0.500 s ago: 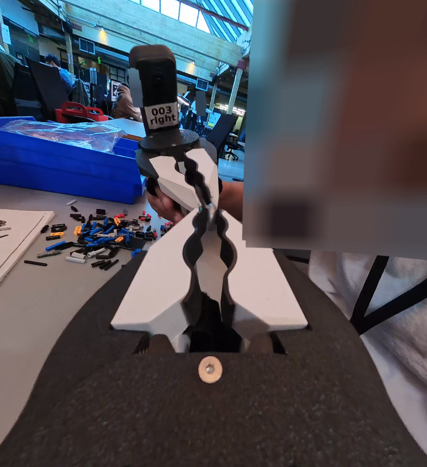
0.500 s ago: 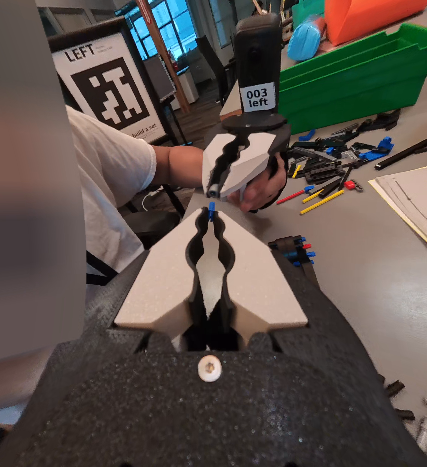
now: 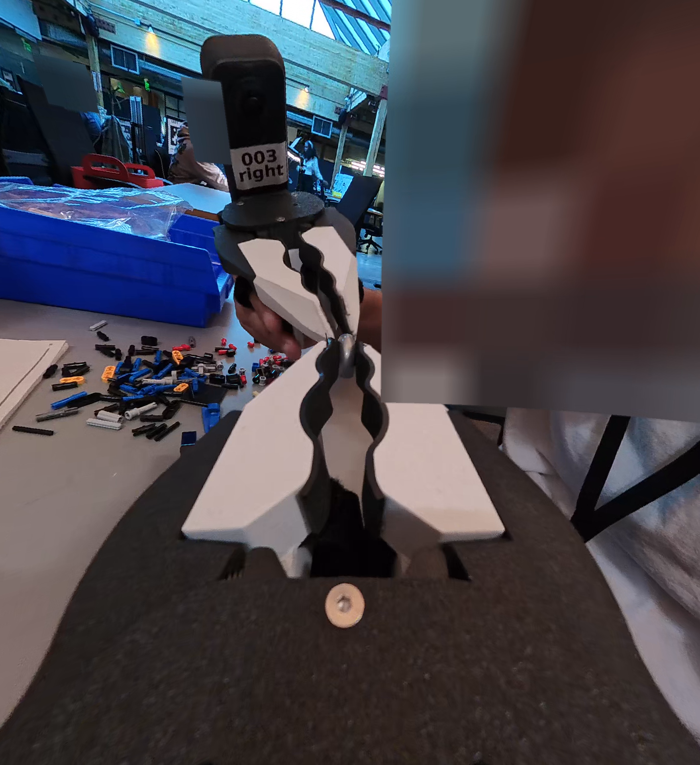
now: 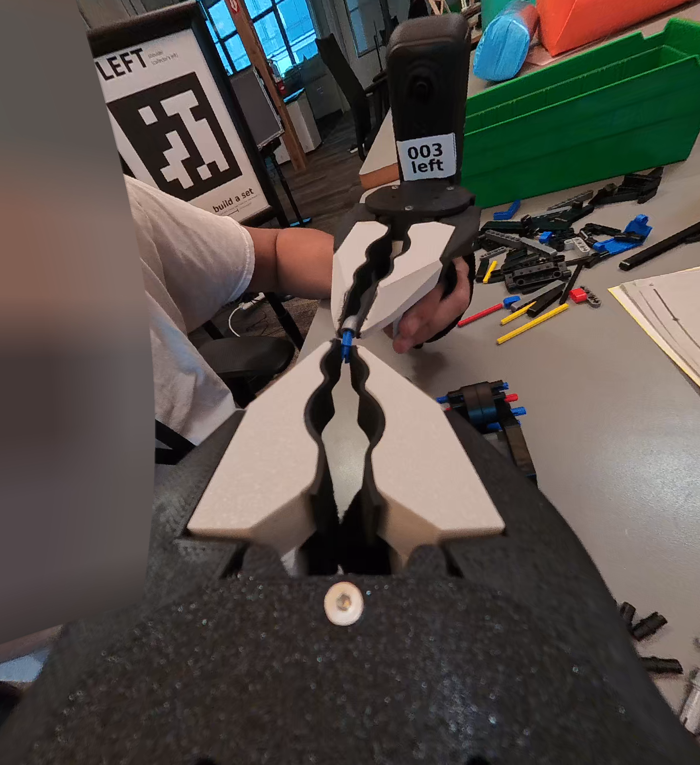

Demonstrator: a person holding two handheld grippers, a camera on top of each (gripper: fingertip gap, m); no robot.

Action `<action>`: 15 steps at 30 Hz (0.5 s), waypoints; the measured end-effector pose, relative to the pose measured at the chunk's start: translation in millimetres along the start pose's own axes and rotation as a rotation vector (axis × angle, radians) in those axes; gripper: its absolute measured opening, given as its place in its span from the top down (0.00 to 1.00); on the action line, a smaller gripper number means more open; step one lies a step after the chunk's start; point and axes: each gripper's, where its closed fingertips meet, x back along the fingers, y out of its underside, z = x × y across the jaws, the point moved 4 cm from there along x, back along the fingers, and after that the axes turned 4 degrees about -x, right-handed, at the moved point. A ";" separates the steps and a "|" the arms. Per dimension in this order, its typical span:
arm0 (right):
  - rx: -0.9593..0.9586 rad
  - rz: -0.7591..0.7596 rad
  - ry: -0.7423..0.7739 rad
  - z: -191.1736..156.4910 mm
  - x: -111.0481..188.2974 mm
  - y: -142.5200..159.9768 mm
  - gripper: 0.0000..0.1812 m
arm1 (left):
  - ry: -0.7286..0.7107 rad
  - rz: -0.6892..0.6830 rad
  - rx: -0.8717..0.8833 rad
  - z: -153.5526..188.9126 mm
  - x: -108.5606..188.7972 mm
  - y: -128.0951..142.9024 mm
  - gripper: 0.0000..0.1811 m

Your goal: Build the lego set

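My left gripper is shut on a small grey connector held in the air. My right gripper is shut on a small blue pin. The two gripper tips meet tip to tip above the table's near edge. In the right wrist view the left gripper faces me, and the blue pin's end touches the grey connector in its tips. In the left wrist view the right gripper faces me, and the blue pin is hidden. A partly built black assembly with blue and red pins lies on the table beside my right gripper.
A blue bin holding a clear plastic bag and a pile of small loose pieces lie on the grey table. A green bin, black beams, yellow and red axles and instruction sheets lie to the right. The tips of both grippers are at nearly the same place.
The two grippers have closed the small gap between their tips. The blue pin now touches the grey connector.
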 end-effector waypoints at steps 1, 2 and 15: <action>0.005 -0.006 0.006 0.4 -0.7 1.1 0.98 | -0.003 -0.012 -0.005 -0.1 -0.7 1.6 0.97; 0.006 -0.010 0.010 0.4 -0.8 1.8 0.98 | -0.007 -0.018 -0.013 0.0 -0.7 2.4 0.97; 0.088 -0.123 0.127 8.0 -2.2 15.7 0.98 | -0.039 -0.154 0.009 -6.7 -2.0 17.5 0.97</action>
